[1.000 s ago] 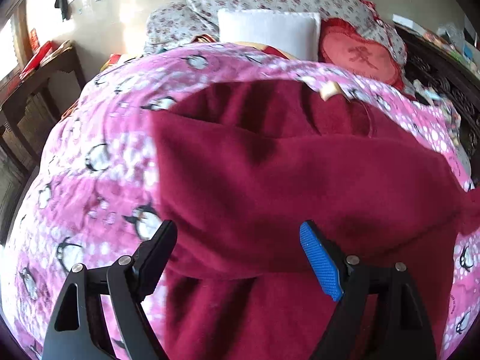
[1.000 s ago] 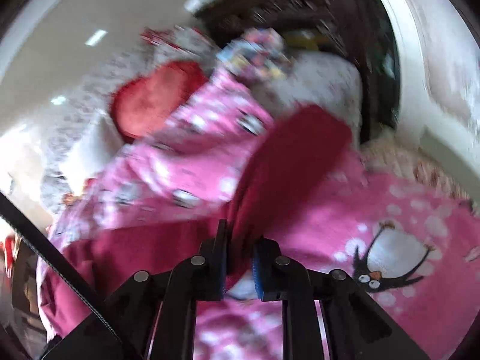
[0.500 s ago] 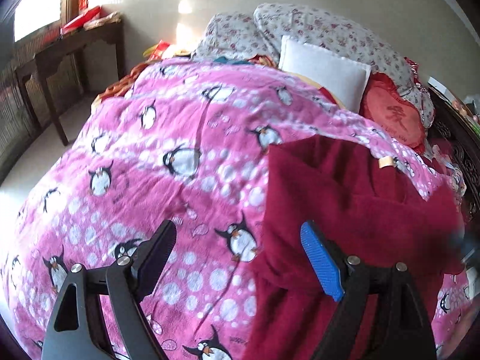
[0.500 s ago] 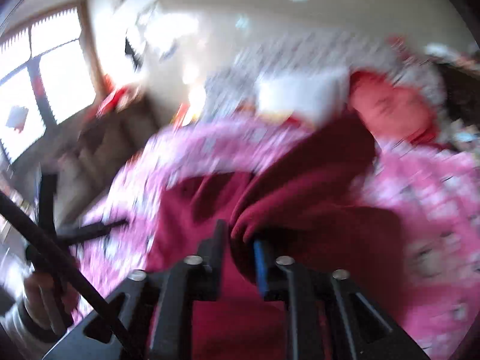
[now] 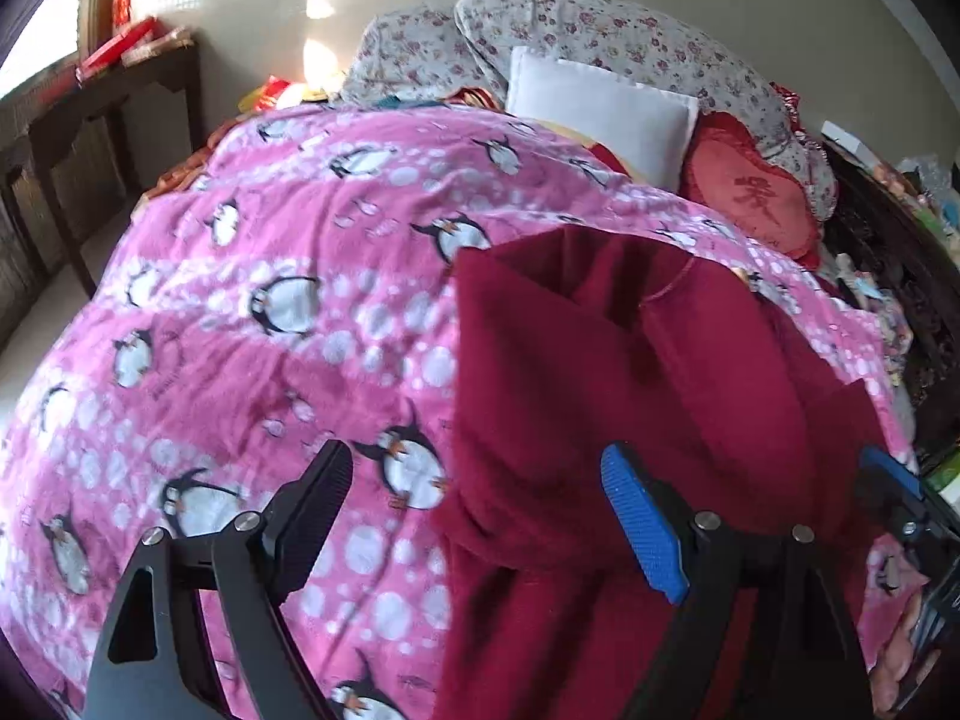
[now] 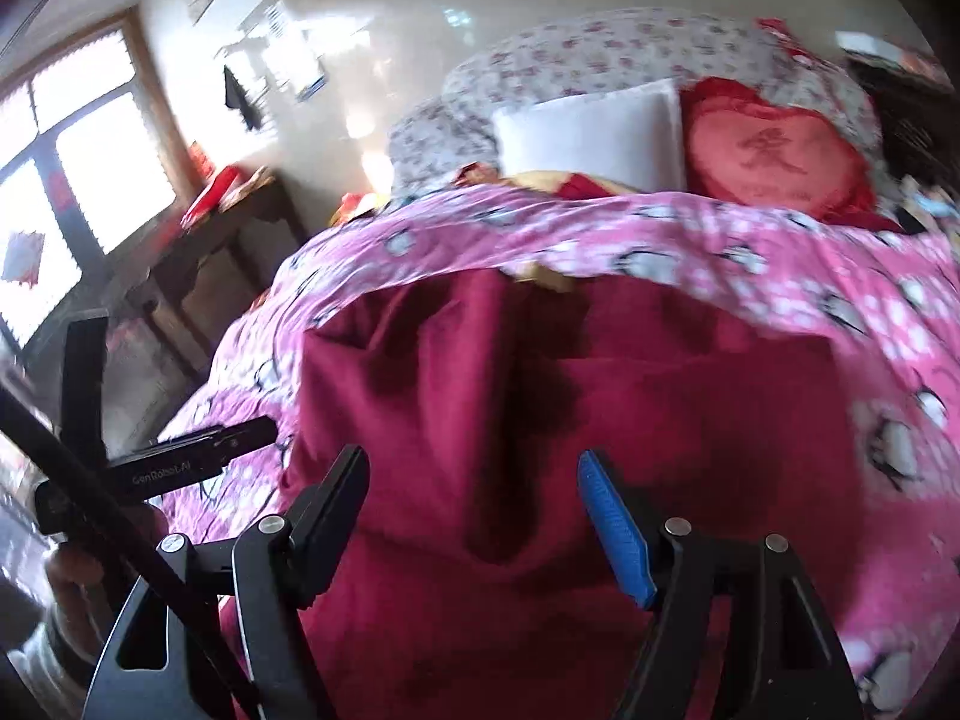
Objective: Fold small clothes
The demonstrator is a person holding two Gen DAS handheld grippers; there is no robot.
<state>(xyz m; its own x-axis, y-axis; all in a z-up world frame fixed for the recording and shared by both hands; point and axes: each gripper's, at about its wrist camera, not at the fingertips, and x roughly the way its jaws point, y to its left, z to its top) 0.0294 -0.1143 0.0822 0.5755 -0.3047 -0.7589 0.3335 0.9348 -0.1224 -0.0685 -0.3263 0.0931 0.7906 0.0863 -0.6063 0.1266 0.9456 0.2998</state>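
Observation:
A dark red fleece garment (image 5: pixel 630 396) lies on the pink penguin blanket (image 5: pixel 270 312), with both sides folded in over its middle. My left gripper (image 5: pixel 480 516) hovers open above the garment's left edge, nothing between its fingers. In the right wrist view the same red garment (image 6: pixel 570 420) fills the centre. My right gripper (image 6: pixel 474 516) hangs just above it; its jaws are opening and the cloth lies free below them. The left gripper's body (image 6: pixel 180 462) shows at the left of that view, and the right gripper's blue pad (image 5: pixel 888 474) shows at the left wrist view's right edge.
At the head of the bed lie a white pillow (image 5: pixel 600 108), a red heart cushion (image 5: pixel 756 198) and a floral duvet (image 5: pixel 600 36). A dark wooden table (image 5: pixel 108 102) stands left of the bed under a window. Dark carved furniture (image 5: pixel 900 276) with clutter borders the right side.
My right gripper swept the right sleeve from the bed's right side over the garment's middle, then let it go and its jaws spread. My left gripper stayed open and shifted left off the garment.

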